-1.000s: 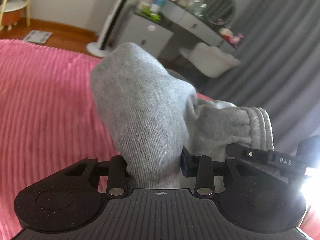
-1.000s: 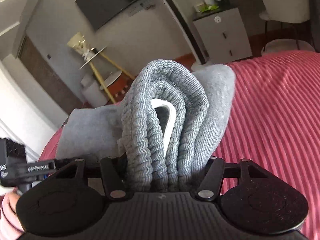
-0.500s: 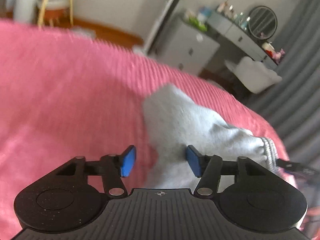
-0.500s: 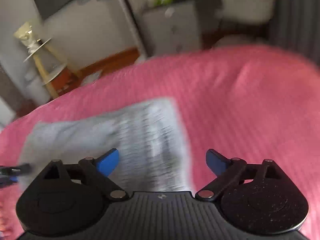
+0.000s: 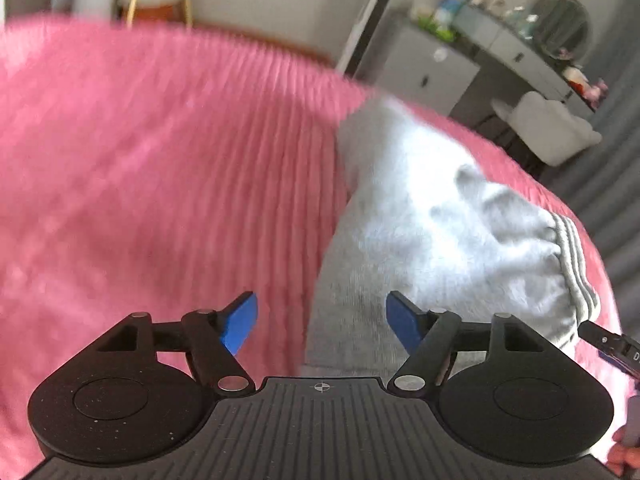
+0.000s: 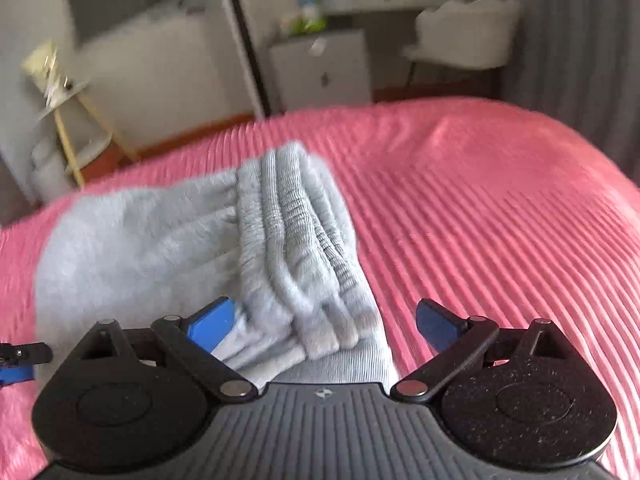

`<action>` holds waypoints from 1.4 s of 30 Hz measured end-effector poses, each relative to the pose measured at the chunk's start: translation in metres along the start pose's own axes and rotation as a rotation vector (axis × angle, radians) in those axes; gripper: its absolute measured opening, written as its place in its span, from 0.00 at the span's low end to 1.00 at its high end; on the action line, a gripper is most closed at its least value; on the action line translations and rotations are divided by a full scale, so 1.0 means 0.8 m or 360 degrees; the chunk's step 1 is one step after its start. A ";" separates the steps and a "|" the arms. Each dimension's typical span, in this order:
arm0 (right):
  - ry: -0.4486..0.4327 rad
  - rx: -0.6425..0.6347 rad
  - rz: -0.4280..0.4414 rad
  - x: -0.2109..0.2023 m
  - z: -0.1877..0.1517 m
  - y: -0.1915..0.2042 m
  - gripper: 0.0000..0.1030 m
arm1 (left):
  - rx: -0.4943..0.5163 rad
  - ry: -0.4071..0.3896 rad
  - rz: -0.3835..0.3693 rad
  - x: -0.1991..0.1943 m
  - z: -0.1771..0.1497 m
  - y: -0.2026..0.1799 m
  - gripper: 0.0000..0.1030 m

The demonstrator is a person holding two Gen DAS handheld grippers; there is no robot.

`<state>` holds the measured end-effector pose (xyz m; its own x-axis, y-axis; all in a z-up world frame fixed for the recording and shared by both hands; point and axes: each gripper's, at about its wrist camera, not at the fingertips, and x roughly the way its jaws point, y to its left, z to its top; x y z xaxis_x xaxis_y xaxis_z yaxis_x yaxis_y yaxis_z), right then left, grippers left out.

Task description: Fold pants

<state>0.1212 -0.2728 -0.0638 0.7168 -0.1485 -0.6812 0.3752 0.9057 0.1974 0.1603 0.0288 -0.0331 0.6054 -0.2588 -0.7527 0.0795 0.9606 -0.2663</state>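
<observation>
A pair of grey sweatpants (image 6: 160,248) lies folded into a thick bundle on a bed covered with a ribbed pink blanket (image 6: 480,208). The ribbed elastic waistband (image 6: 296,248) is stacked in several layers along one side of the bundle, and the smooth grey cloth spreads away from it. The bundle rests toward the far edge of the bed, the edge nearest the room's furniture. The left tongs (image 5: 322,322) stand with their blue-tipped jaws apart, gripping nothing, at the plain side of the bundle, one tip over the grey cloth and the other over the blanket. The right tongs (image 6: 324,324) are likewise spread wide and hold nothing, straddling the near end of the waistband. Beyond the bed stand a grey drawer cabinet (image 6: 320,68), a dressing table with a round mirror (image 5: 566,24), a pale upholstered chair (image 6: 468,32) and grey curtains (image 6: 580,40). Both views are slightly blurred.
</observation>
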 end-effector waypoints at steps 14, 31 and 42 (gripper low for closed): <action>0.0307 0.0029 -0.0155 -0.038 -0.058 -0.017 0.95 | 0.0055 0.0120 0.0408 -0.030 -0.056 -0.002 0.84; 0.0721 -0.0256 -0.0286 -0.073 -0.159 0.062 0.95 | 0.0531 0.0288 0.0531 -0.083 -0.184 -0.106 0.93; 0.0607 -0.0229 -0.0174 -0.142 -0.092 0.078 0.95 | 0.0394 0.0265 0.0403 -0.143 -0.106 -0.129 0.94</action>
<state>0.0199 -0.1702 -0.0256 0.3982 -0.1139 -0.9102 0.3319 0.9429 0.0272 0.0159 -0.0493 0.0291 0.4951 -0.0037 -0.8688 0.1452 0.9863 0.0786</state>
